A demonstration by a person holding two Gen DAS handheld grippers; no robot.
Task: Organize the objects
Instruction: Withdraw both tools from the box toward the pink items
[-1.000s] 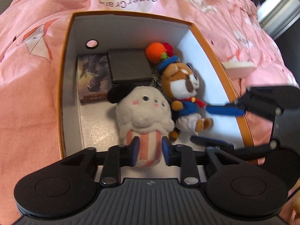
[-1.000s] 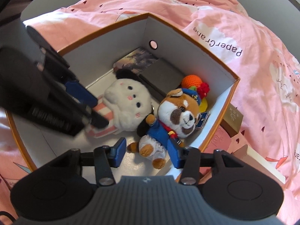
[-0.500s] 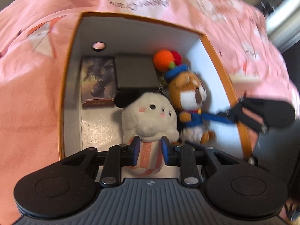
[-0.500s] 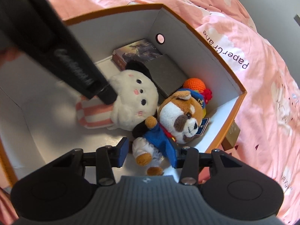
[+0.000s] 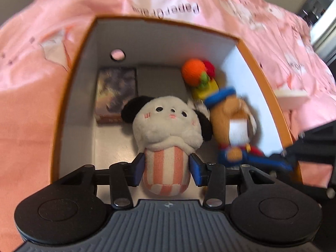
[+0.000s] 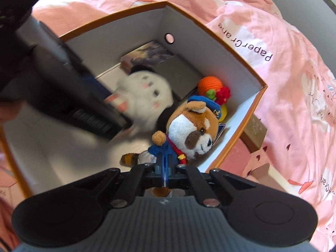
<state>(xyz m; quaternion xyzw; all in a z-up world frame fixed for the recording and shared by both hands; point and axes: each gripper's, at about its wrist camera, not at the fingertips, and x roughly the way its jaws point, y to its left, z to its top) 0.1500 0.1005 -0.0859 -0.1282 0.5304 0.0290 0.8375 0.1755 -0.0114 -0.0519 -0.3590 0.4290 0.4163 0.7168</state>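
A white plush with black ears and a pink-striped body (image 5: 166,138) stands upright inside the orange-rimmed white box (image 5: 69,96). My left gripper (image 5: 167,169) is shut on its striped body. A brown plush in a blue jacket and cap (image 6: 189,132) lies at the box's right wall. My right gripper (image 6: 166,166) is shut on its blue jacket. It shows blurred in the left wrist view (image 5: 233,126), and the white plush shows blurred in the right wrist view (image 6: 145,98).
In the box's far end lie a picture-covered box (image 5: 115,92), a dark grey case (image 5: 161,82) and an orange, red and yellow knitted toy (image 5: 197,75). The box rests on a pink bedspread (image 5: 31,84). A small tan box (image 6: 254,132) lies outside its right wall.
My right gripper closed on the brown plush's jacket and the plush shifted. My left gripper tilted the white plush upright and moved closer into the box.
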